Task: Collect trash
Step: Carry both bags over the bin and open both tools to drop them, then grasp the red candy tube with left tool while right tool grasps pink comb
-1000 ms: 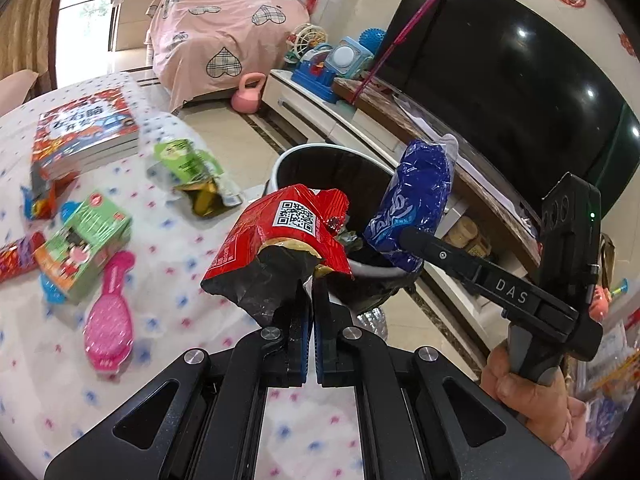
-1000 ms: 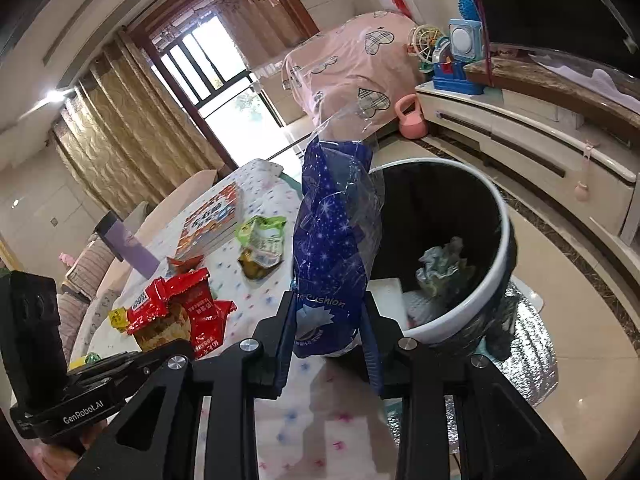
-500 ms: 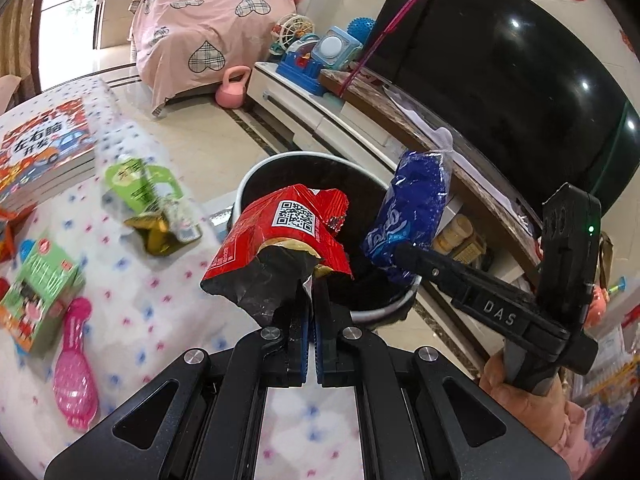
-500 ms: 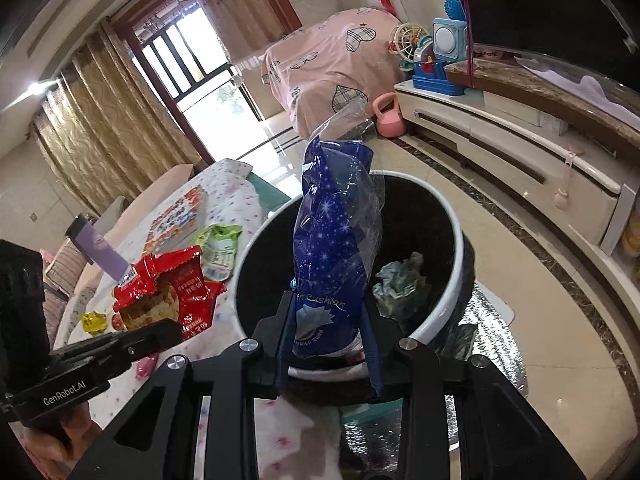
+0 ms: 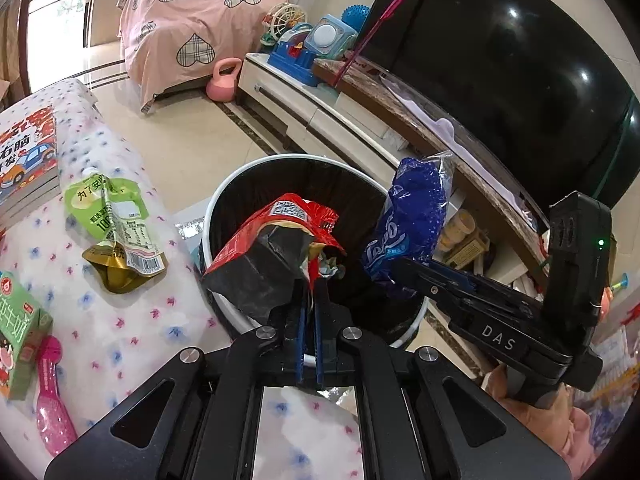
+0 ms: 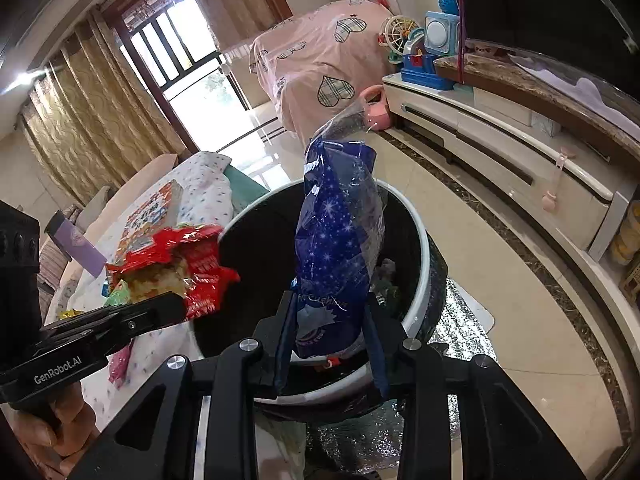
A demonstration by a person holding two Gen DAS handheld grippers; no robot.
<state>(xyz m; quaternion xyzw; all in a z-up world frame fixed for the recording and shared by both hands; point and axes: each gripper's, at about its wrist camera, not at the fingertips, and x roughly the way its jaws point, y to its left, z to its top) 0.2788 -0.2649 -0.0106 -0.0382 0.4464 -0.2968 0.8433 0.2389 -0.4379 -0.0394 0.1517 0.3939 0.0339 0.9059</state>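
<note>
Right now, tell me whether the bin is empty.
Not empty: crumpled trash lies inside the black bin, seen past the blue wrapper.

Two wrist fisheyes, angled downward, close over shared bin (image 5: 256,176)

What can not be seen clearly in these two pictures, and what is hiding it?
- Bottom of the trash bin: both views, covered by the red snack bag and blue wrapper.
- Book: left wrist view, cut by the left edge.
- Green box: left wrist view, cut by the same edge.
- Pouch print: too small to read.
</note>
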